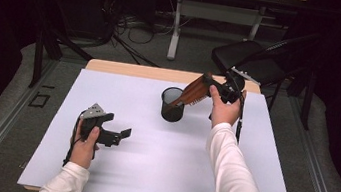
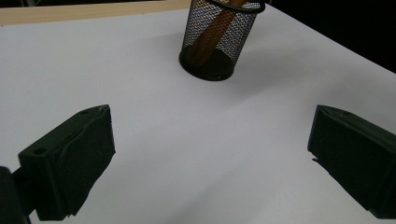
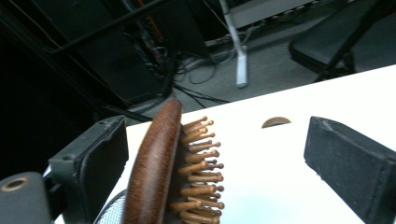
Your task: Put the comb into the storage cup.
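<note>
A white worktop [image 1: 158,165] covers most of the table, with a strip of bare wood showing along its far edge. Beyond that edge the floor is cluttered: a dark folding chair [image 1: 249,59] stands off the far right corner, the white leg of another table [image 1: 175,26] rises behind the middle, and loose cables [image 1: 132,30] lie tangled on the floor to its left. On the worktop itself, a black mesh cup [image 1: 172,105] stands upright a little back from the middle, toward the far edge, with open surface all round it. A wooden hairbrush [image 1: 193,91] leans in the cup, handle down inside the mesh, head tilted up and out to the right over the rim. The right gripper [image 1: 220,87] sits at that head; its jaws stand wide apart, the brush back just beside one pad, the bristles facing the other across a clear gap. The left gripper [image 1: 115,136] rests near the worktop's left side, well apart from the cup, jaws wide open with nothing between them.
</note>
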